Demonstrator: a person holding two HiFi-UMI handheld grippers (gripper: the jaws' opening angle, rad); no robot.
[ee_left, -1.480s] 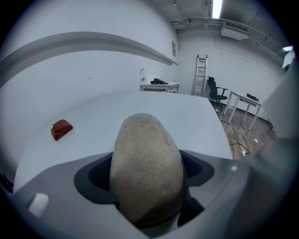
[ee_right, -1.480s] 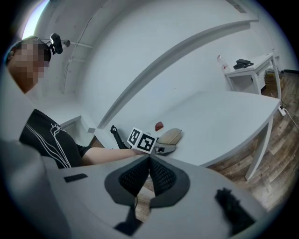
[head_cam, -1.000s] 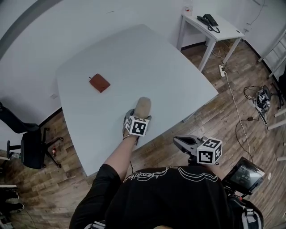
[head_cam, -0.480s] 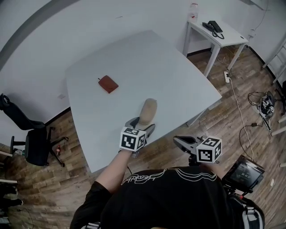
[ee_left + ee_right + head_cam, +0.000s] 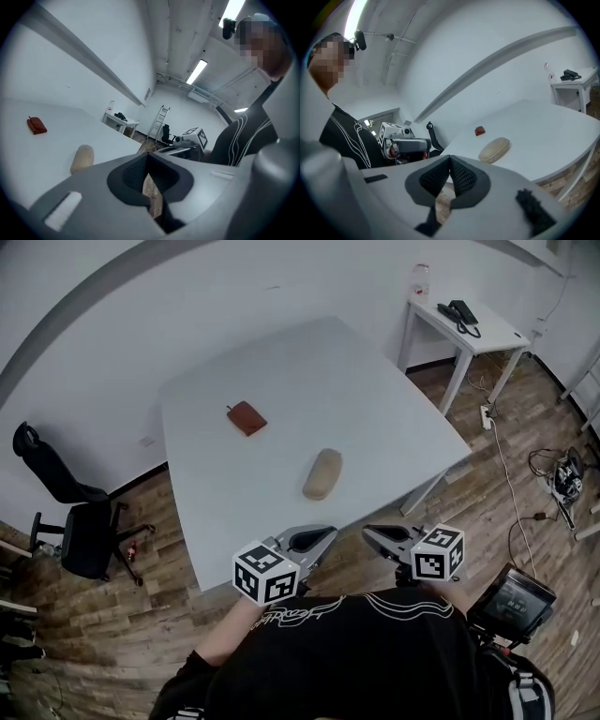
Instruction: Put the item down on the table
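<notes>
The item [image 5: 322, 473] lies flat on the table [image 5: 281, 362], near its front edge. The left gripper [image 5: 323, 536] and right gripper [image 5: 370, 534] hover off the table, jaws together and empty.

Tan oval item [image 5: 322, 473] flat on white table [image 5: 394, 399], free.
</notes>
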